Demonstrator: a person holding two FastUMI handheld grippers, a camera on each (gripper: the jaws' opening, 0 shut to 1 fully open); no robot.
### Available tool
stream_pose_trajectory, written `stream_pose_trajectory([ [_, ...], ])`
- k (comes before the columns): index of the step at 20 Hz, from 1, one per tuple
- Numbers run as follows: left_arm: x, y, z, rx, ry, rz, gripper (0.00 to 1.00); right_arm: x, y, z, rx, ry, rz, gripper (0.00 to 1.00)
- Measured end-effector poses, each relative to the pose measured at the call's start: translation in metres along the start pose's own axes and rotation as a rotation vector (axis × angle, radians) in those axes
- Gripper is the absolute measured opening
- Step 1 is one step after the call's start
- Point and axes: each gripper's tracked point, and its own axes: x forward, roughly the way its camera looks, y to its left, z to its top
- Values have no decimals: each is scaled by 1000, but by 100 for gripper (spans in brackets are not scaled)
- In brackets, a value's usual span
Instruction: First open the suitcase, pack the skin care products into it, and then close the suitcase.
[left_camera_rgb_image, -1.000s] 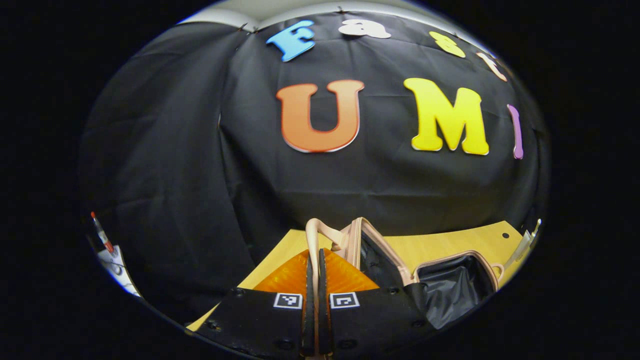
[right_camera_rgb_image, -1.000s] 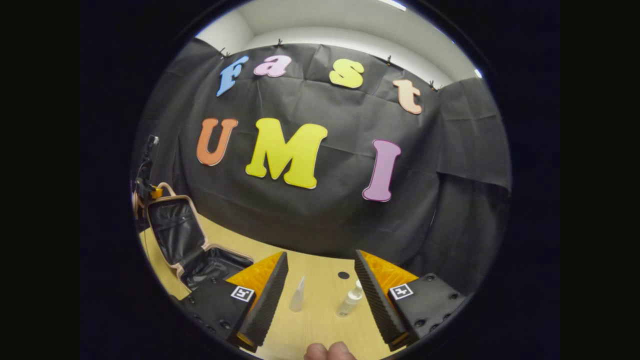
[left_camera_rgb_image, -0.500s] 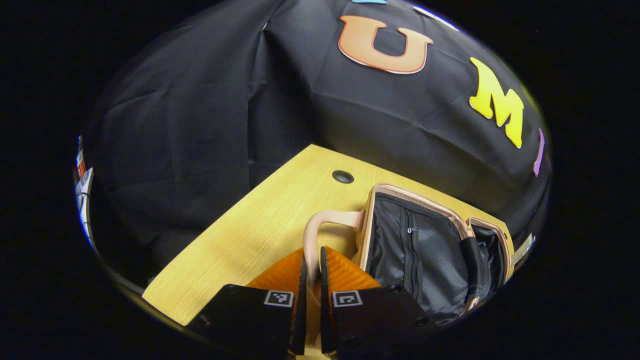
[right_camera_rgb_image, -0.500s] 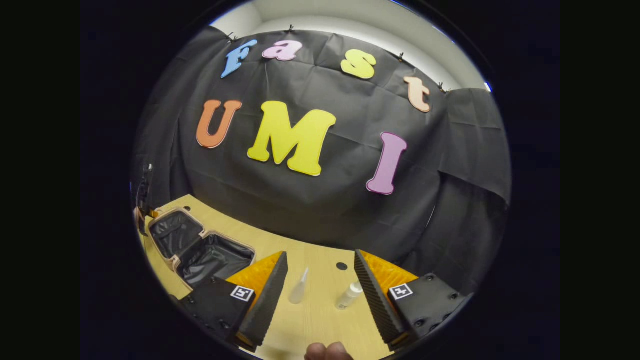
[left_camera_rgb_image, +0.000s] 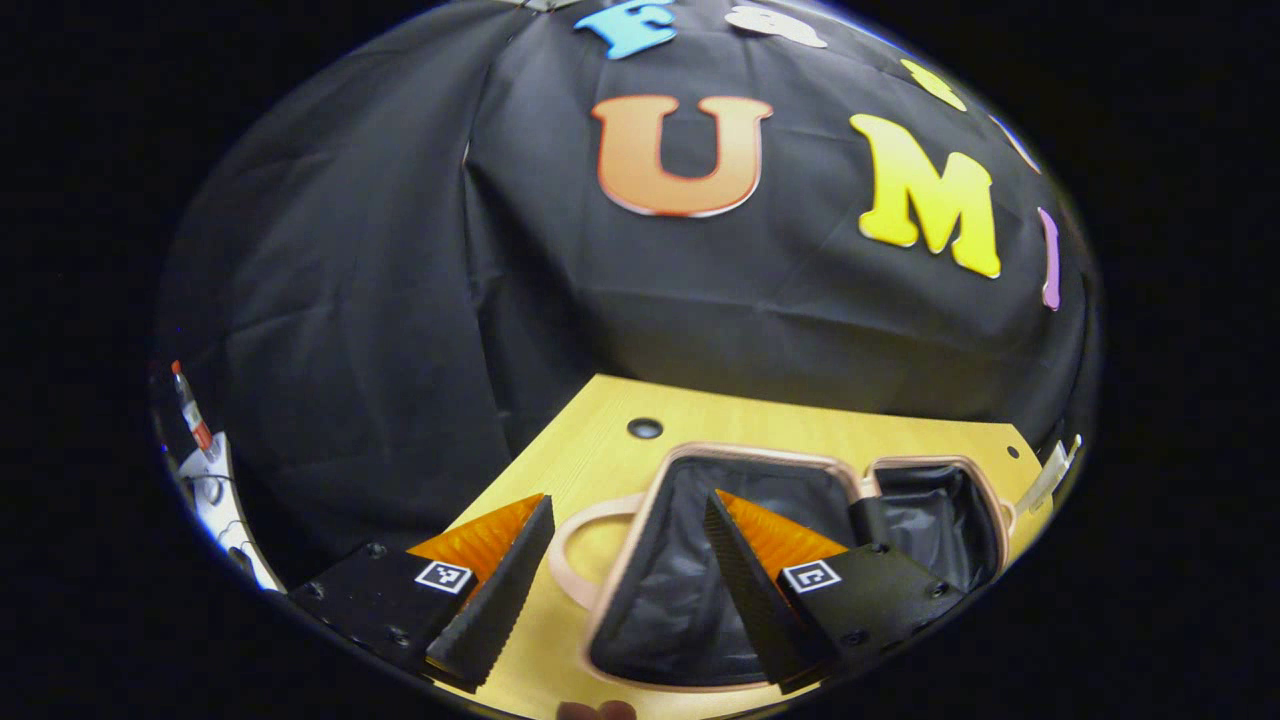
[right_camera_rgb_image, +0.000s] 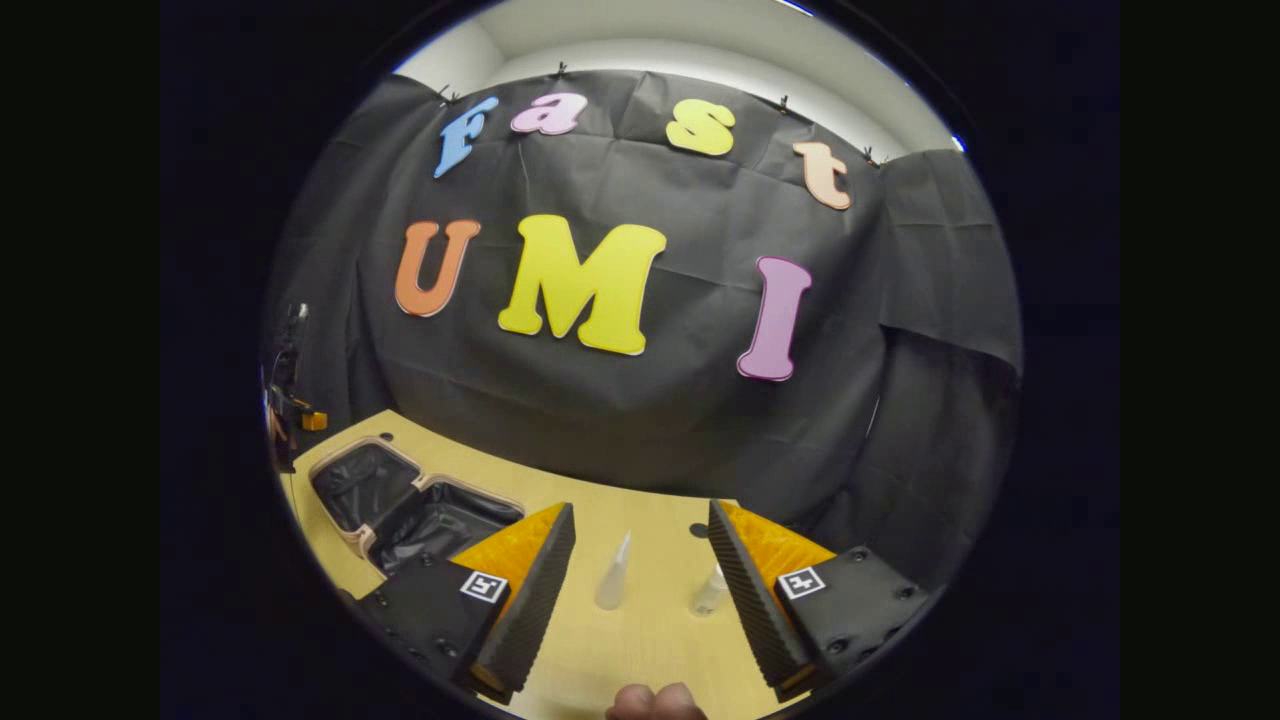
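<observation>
The small pink-trimmed suitcase with black fabric lining (left_camera_rgb_image: 790, 520) lies flat and wide open on the light wooden table (left_camera_rgb_image: 600, 440), both halves facing up, so by the look of it the opening step is done and packing comes next. The left gripper (left_camera_rgb_image: 625, 570) hangs right over the nearer half with its fingers spread wide and nothing between them, the suitcase's curved pink handle (left_camera_rgb_image: 570, 545) lying on the table in the gap. Over to the right gripper view: the right gripper (right_camera_rgb_image: 640, 590) is just as wide apart and empty, and straight ahead, framed between its fingers, stand two skin care items, a slim clear bottle with a long pointed nozzle (right_camera_rgb_image: 612, 575) and a small clear bottle with a pale cap (right_camera_rgb_image: 710, 592). Both stand upright, long axes vertical, just beside each other but apart. From here the open suitcase (right_camera_rgb_image: 415, 500) sits well off to the left, beyond the left-hand finger. That is the relation that matters: the bottles lie dead ahead of the right gripper and near it, while the left one is parked over the case, so I judge the right hand the natural one to reach forward, close from the sides on a bottle, then carry it leftward to the lining. The pointed bottle looks slender and light, so it may tip easily if nudged.
</observation>
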Motion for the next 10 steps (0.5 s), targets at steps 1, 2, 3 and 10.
stream_pose_trajectory([
  [1, -16, -21, 12, 20, -28, 0, 98, -3, -4, 0, 3, -10, 5, 78],
  [2, -42, -59, 30, 61, -92, 0, 98, -8, -15, -1, -18, -34, 11, 80],
  [3, -53, -79, 37, 74, -117, 6, 98, -11, -21, -1, -38, -50, 16, 80],
  [10, -118, -264, 23, 54, -155, -171, 98, -15, -86, -39, 12, 6, 1, 79],
])
